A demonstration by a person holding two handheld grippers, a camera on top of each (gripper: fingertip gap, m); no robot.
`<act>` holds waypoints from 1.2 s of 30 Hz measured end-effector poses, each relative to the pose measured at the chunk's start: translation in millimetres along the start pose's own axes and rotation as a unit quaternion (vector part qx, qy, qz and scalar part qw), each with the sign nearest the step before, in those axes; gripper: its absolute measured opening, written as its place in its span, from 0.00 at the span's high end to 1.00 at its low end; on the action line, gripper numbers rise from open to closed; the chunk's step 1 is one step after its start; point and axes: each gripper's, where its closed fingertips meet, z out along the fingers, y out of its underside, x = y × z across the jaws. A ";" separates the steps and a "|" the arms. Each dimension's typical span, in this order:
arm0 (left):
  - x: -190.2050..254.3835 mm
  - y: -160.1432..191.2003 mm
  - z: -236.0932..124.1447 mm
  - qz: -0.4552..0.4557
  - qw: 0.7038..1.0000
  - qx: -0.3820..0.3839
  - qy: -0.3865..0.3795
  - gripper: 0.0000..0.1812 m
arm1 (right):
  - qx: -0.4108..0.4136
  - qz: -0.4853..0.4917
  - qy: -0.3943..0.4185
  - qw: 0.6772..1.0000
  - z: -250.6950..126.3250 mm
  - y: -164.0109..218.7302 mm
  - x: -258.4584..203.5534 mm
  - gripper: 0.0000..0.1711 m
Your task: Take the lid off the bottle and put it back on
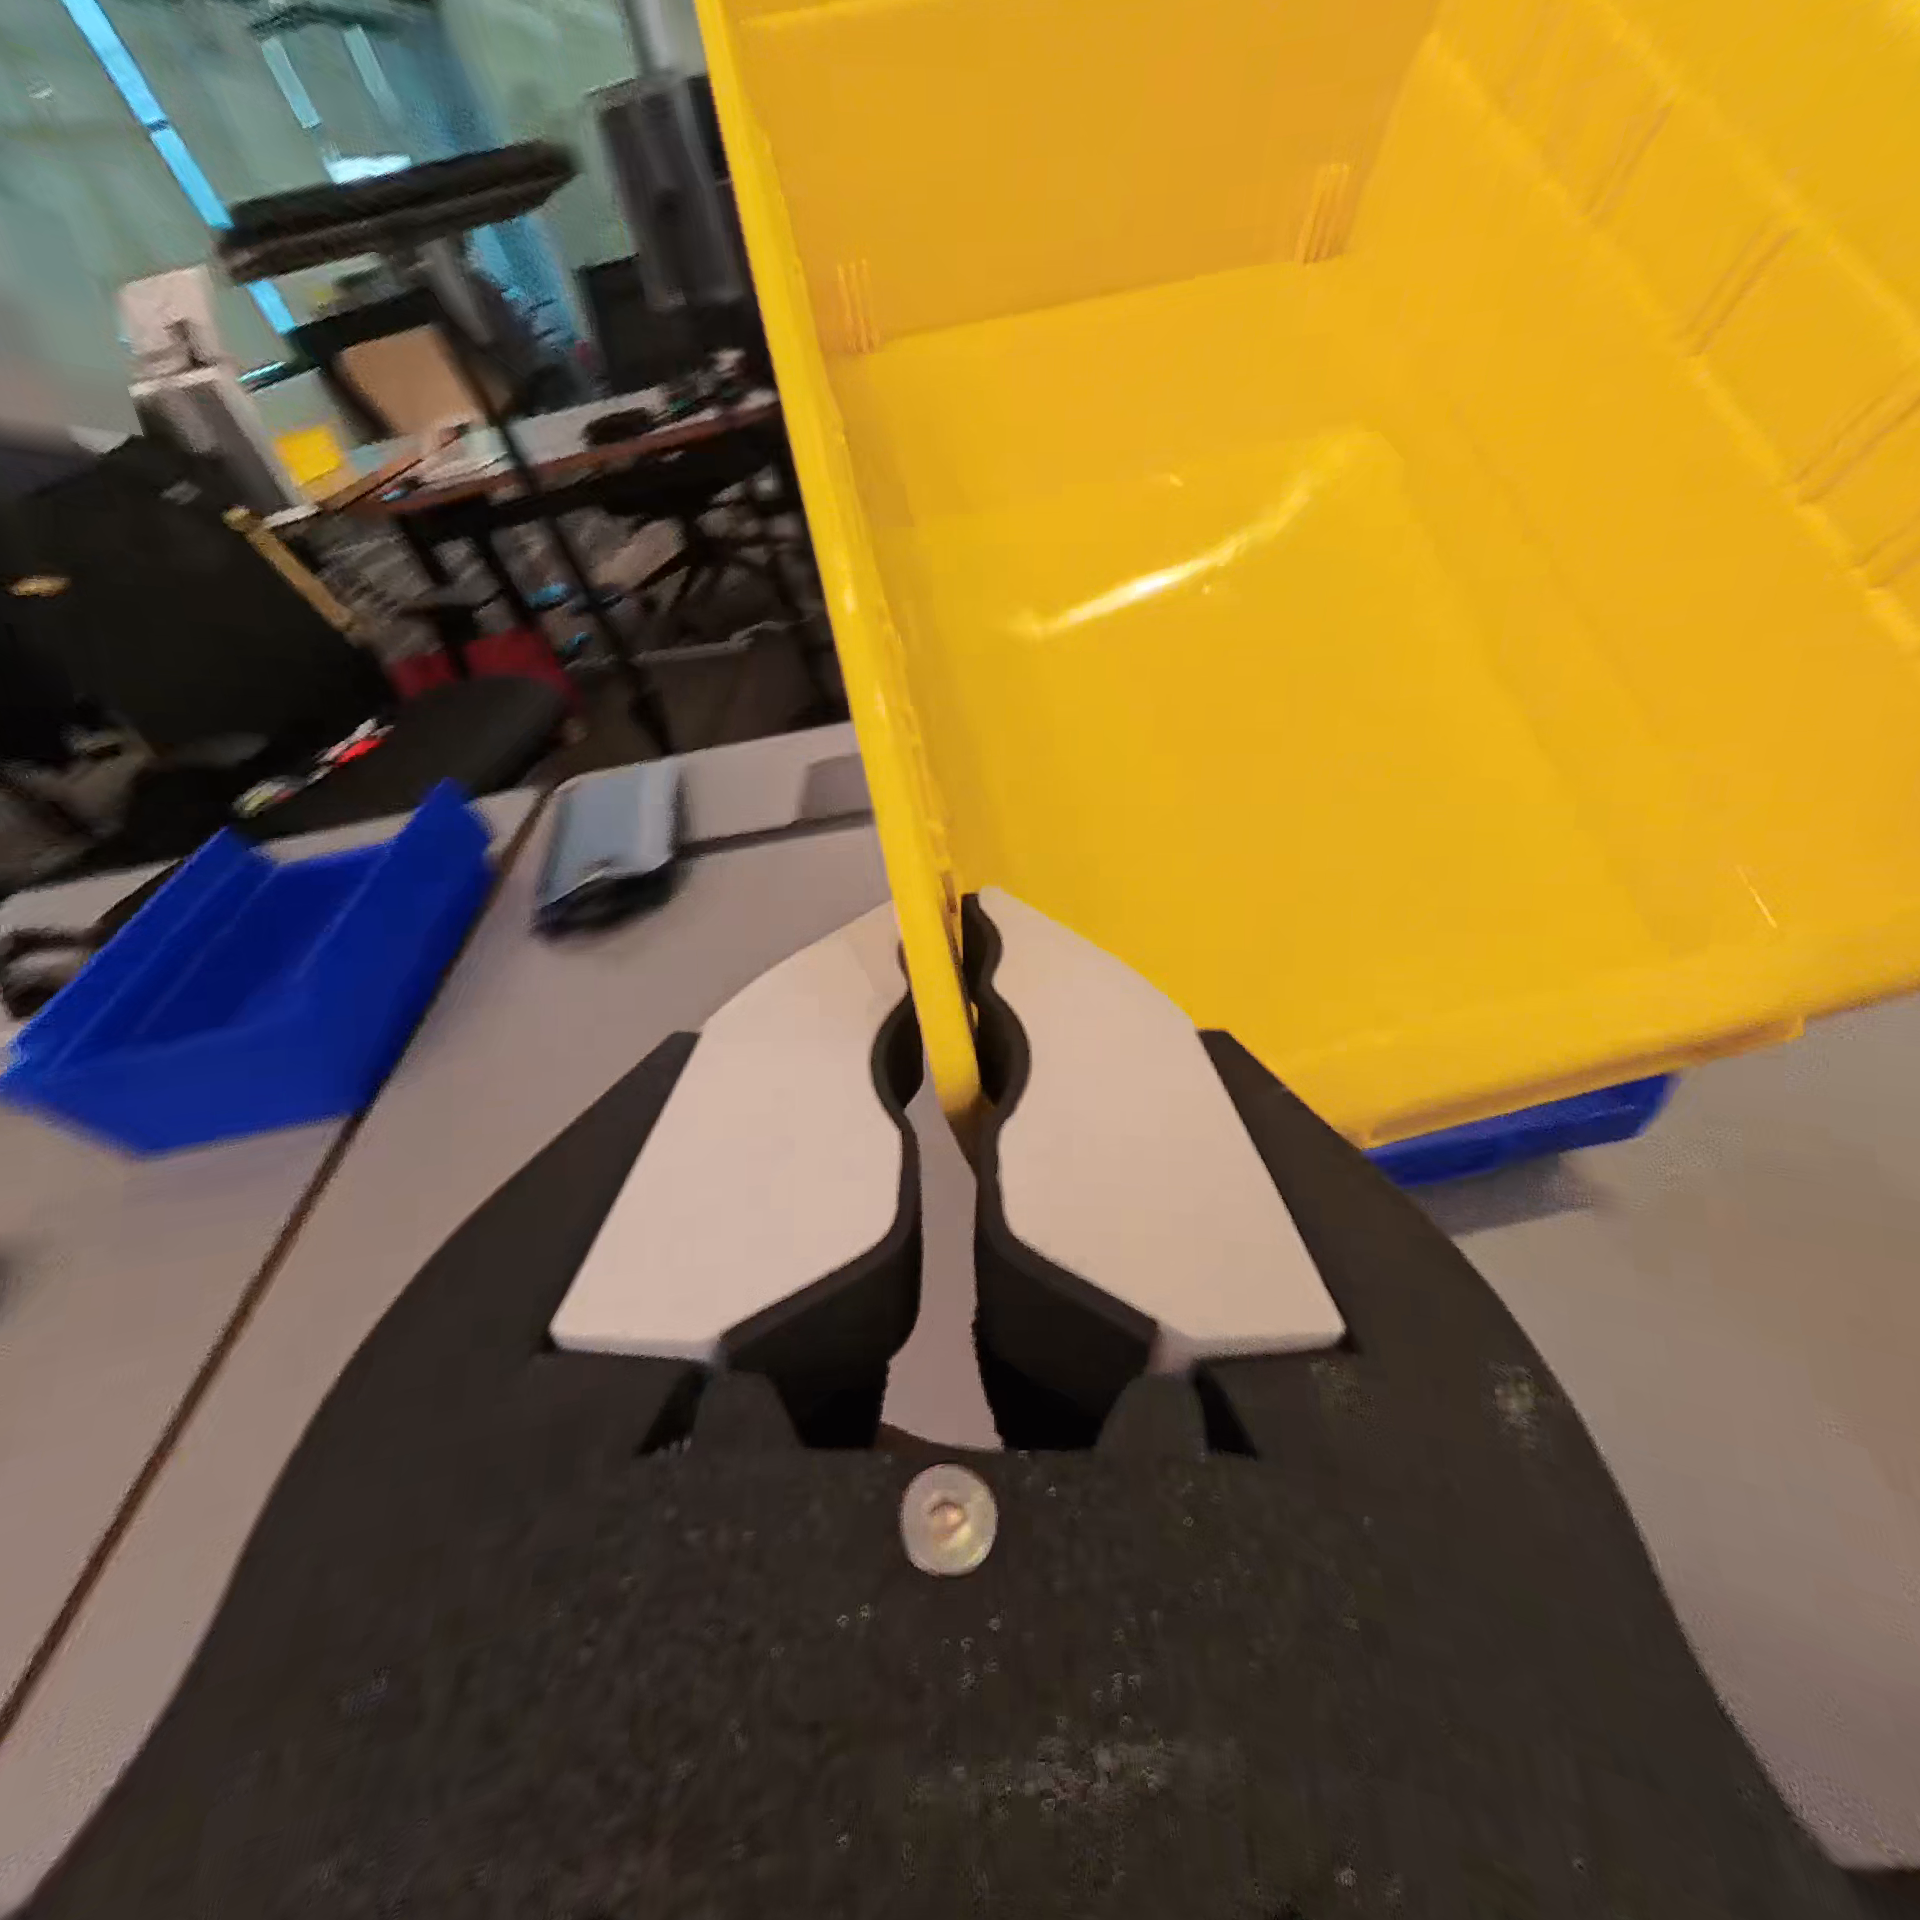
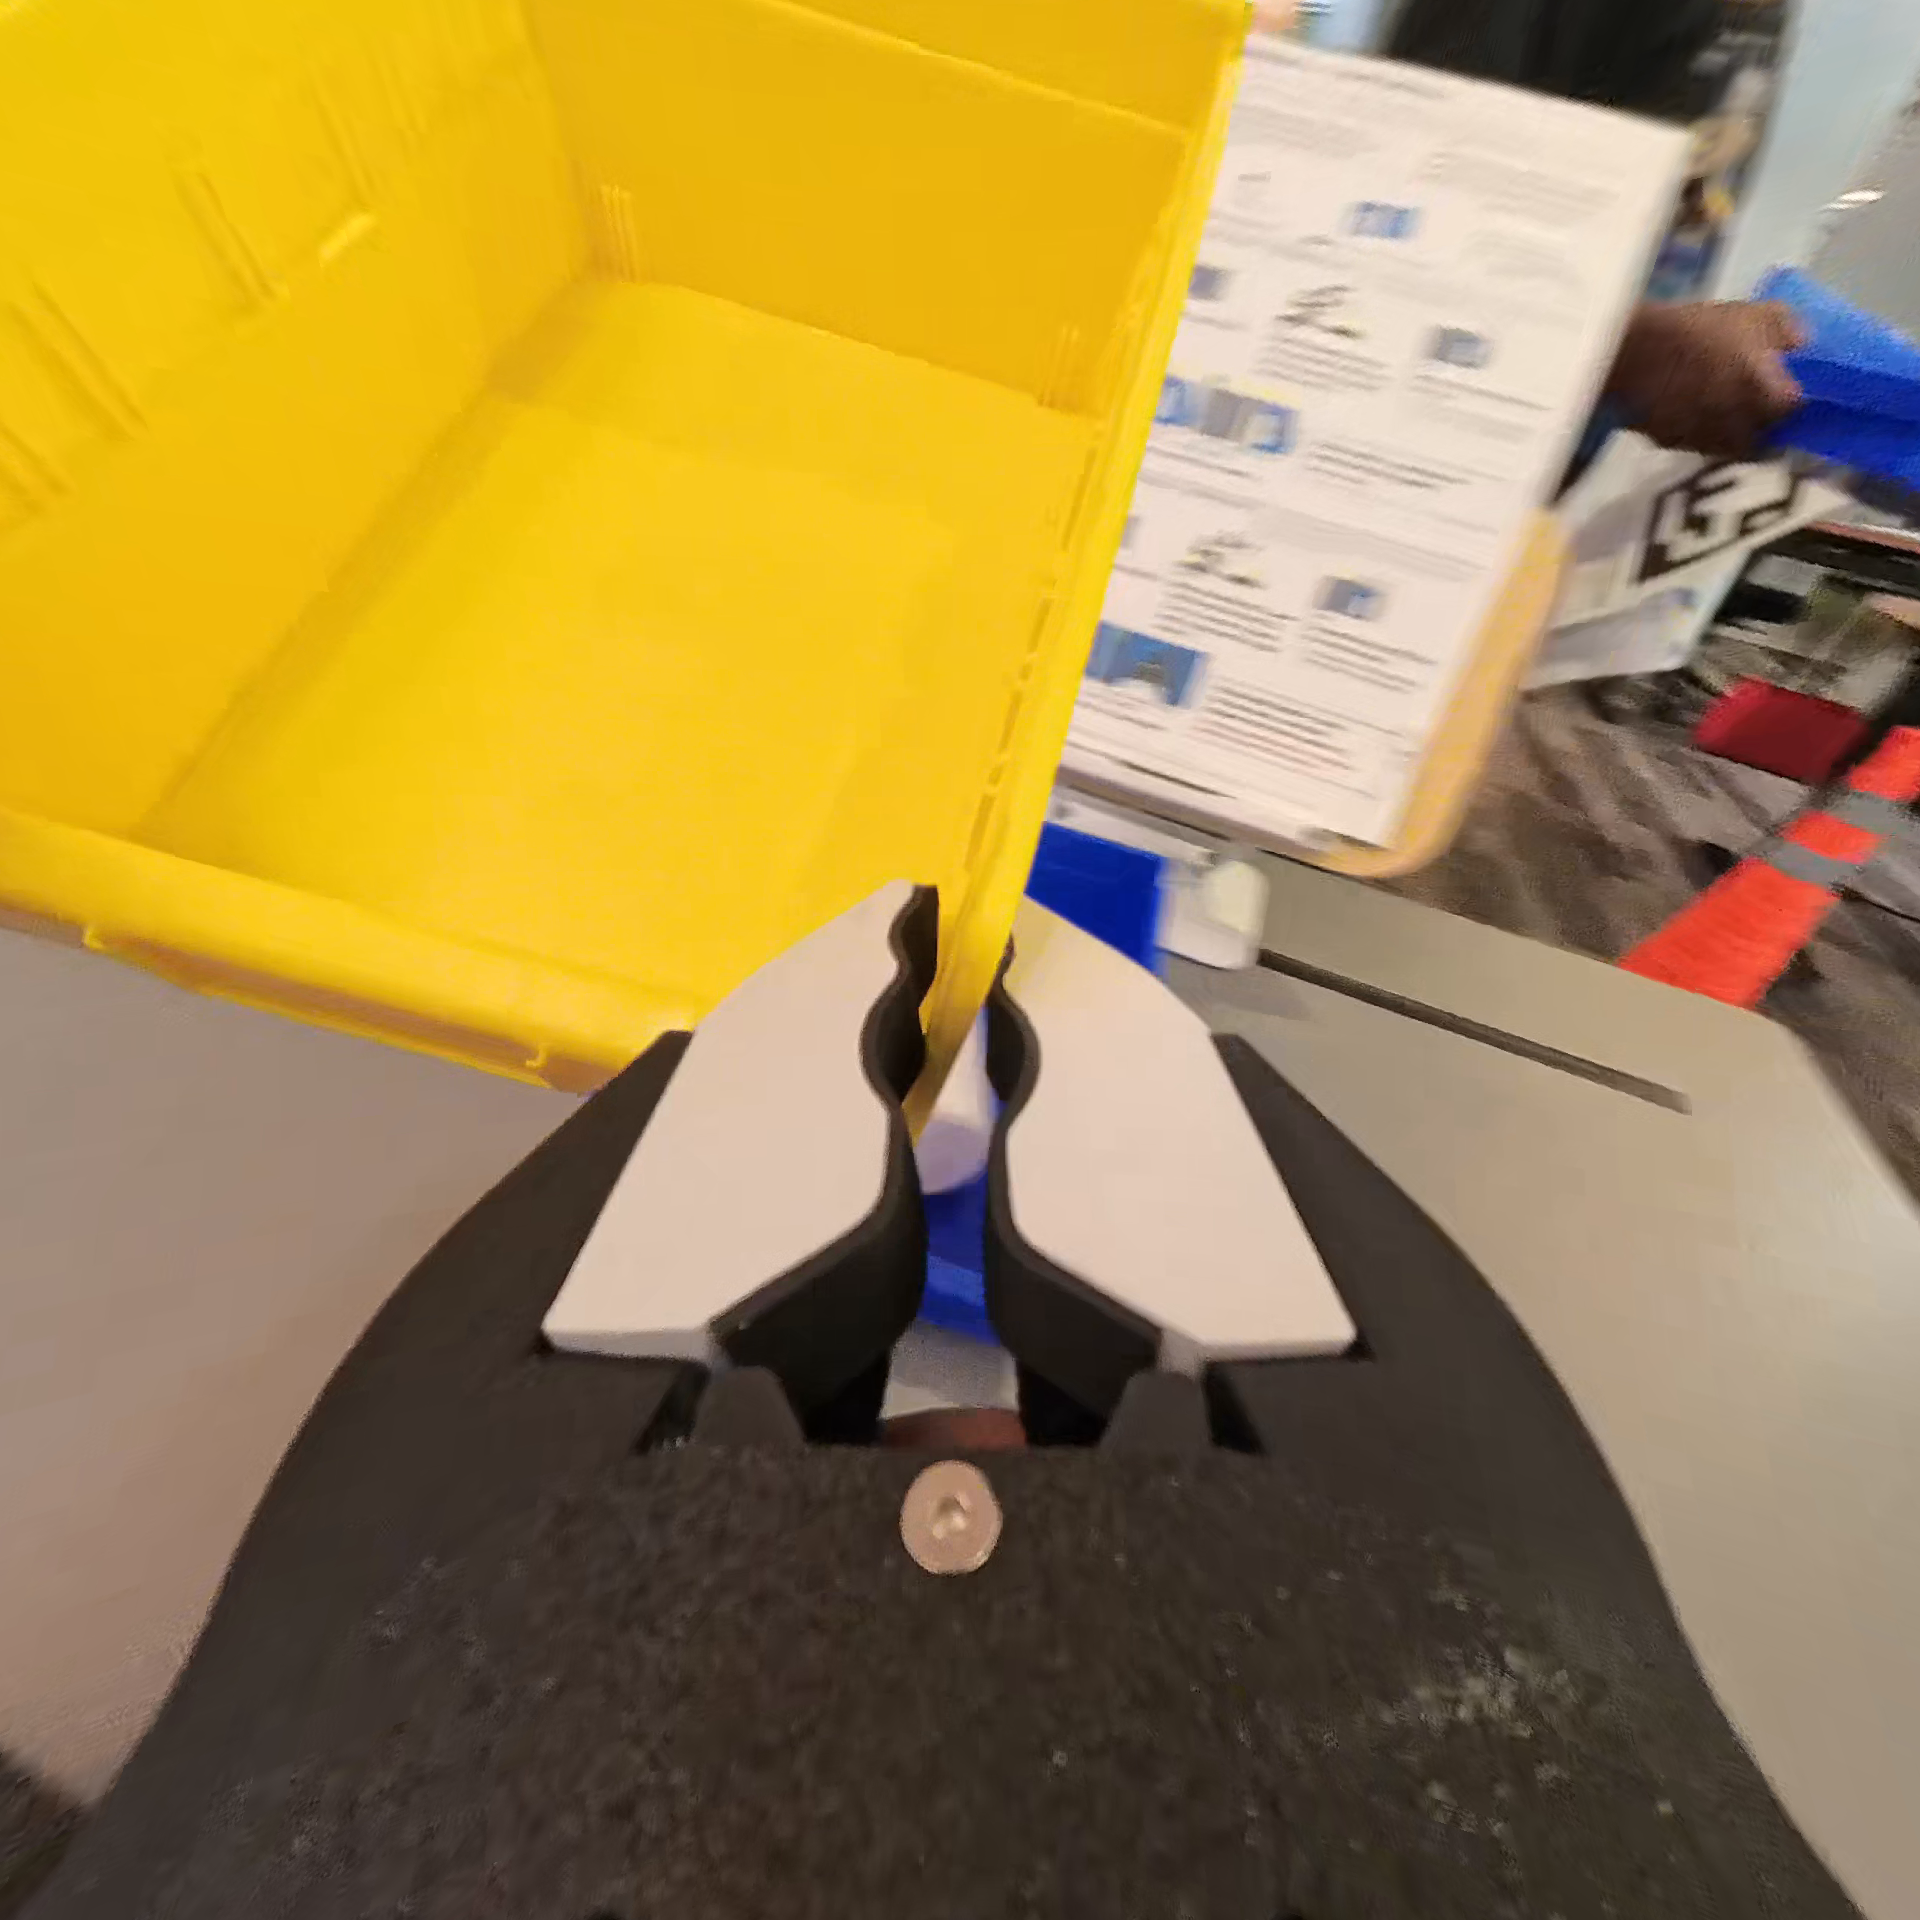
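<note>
Both grippers hold one empty yellow plastic bin (image 1: pixel 1351 675) tilted above the grey table (image 1: pixel 468 1122). My left gripper (image 1: pixel 961 914) is shut on the bin's left wall. My right gripper (image 2: pixel 961 904) is shut on the right wall of the same bin (image 2: pixel 571 571). No bottle or lid shows clearly. A white rounded thing (image 2: pixel 956 1132) shows through the gap between the right fingers, below the bin wall; I cannot tell what it is. Another small white thing (image 2: pixel 1231 904) stands on the table behind the bin.
An open blue bin (image 1: pixel 249 977) lies on the table at left, a grey flat pouch (image 1: pixel 613 842) behind it. Another blue bin (image 1: pixel 1517 1138) sits under the yellow one. At right stand a printed board (image 2: pixel 1351 468), a person's hand (image 2: pixel 1704 374) with a blue thing, and the table edge (image 2: pixel 1766 1049).
</note>
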 end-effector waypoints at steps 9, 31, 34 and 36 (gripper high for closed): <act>286.8 7.7 114.1 -0.018 0.981 -0.046 0.189 0.97 | -0.105 0.030 0.207 0.972 -37.7 90.9 271.0 0.98; 397.7 79.0 80.5 -0.030 0.888 -0.122 0.442 0.68 | -0.219 0.240 0.204 0.924 -72.0 271.3 399.7 0.88; 306.0 69.4 78.7 -0.052 0.916 -0.086 0.389 0.64 | -0.191 0.166 0.245 0.936 -74.7 236.4 396.2 0.89; 232.6 69.3 88.8 -0.049 0.950 -0.053 0.305 0.63 | -0.182 0.119 0.235 0.947 -65.2 213.7 373.6 0.88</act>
